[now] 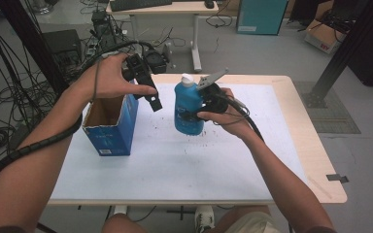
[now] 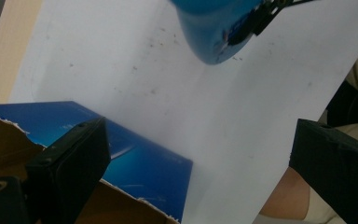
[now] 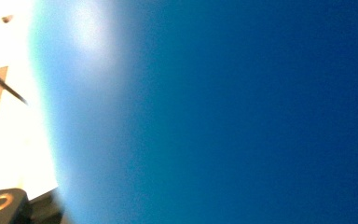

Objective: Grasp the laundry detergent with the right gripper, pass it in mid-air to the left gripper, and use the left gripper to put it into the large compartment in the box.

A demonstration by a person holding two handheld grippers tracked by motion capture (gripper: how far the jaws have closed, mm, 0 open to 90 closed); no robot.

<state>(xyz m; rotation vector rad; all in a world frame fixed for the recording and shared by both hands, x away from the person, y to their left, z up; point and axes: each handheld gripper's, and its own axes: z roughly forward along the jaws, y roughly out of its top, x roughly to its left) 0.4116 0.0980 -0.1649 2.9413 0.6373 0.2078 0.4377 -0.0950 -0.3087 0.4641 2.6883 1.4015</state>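
Note:
A blue bottle (image 1: pixel 188 109) with a white cap hangs upright just above the white table top (image 1: pixel 175 165), and my right gripper (image 1: pixel 192 115) is shut on its side from the right. In the right gripper view the bottle's blue wall (image 3: pixel 214 116) sits right against the camera. My left gripper (image 1: pixel 149 97) hovers over the right edge of an open-topped blue cardboard box (image 1: pixel 111 127). Its jaws are open with nothing between them. The left gripper view looks past that gripper (image 2: pixel 200 172) onto the box (image 2: pixel 135 158), with the bottle (image 2: pixel 214 32) farther off.
The box stands at the table's left side. A wooden rim (image 1: pixel 315 145) frames the white top. Behind the table stand a desk (image 1: pixel 165 9) and a teal bin (image 1: pixel 262 17). Cables (image 1: pixel 9 97) cover the floor at left; a black post (image 1: pixel 345 53) rises at right.

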